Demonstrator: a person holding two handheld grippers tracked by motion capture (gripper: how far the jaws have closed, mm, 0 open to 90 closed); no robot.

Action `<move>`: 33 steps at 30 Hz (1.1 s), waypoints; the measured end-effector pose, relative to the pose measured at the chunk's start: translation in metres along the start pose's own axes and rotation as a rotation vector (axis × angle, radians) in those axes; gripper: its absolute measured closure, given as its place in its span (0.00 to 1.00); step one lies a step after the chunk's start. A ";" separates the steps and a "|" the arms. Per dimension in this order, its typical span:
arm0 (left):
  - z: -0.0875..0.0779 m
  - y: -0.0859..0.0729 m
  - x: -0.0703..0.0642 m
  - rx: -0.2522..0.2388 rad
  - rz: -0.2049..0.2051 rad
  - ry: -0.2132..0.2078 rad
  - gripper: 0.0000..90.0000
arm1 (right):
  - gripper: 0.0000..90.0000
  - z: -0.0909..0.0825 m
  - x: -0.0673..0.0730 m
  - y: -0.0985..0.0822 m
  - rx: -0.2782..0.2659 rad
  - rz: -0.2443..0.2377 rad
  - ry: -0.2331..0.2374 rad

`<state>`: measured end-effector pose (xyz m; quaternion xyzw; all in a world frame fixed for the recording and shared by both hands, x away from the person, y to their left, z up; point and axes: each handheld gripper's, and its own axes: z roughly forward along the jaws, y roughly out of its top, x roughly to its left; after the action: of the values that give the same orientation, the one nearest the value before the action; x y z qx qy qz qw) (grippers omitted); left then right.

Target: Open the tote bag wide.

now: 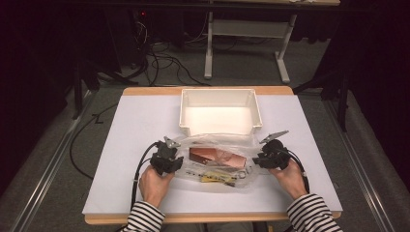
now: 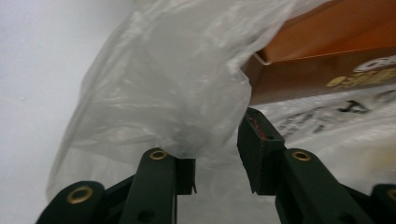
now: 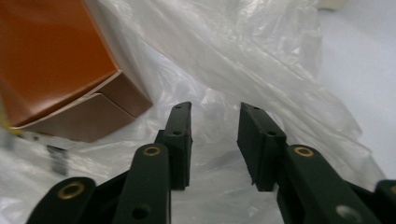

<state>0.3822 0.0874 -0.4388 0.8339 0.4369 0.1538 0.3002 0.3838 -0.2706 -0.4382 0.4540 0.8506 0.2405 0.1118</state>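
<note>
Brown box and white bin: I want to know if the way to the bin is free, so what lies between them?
In the high view, only crumpled clear bag film lies between the brown box and the white bin, then a bare strip of table.

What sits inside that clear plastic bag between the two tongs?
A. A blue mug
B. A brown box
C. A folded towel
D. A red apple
B: the brown box shows through the clear bag, lying on the table in front of the white bin, and it shows again through the plastic in both gripper views.
</note>
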 end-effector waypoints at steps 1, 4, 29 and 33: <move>-0.001 0.000 -0.001 0.002 0.006 -0.002 0.75 | 0.72 -0.002 0.001 0.000 -0.006 0.005 0.004; -0.002 -0.003 -0.005 -0.003 0.021 -0.022 0.74 | 0.70 -0.008 0.003 0.000 -0.040 -0.001 0.029; 0.007 -0.013 -0.022 -0.014 0.034 -0.097 0.69 | 0.43 -0.014 0.046 0.024 -0.123 -0.209 0.129; 0.008 -0.012 -0.023 -0.016 0.034 -0.099 0.68 | 0.39 -0.008 0.053 0.031 -0.103 -0.235 0.139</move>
<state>0.3654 0.0715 -0.4523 0.8454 0.4059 0.1208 0.3254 0.3732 -0.2140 -0.4141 0.3273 0.8900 0.3002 0.1031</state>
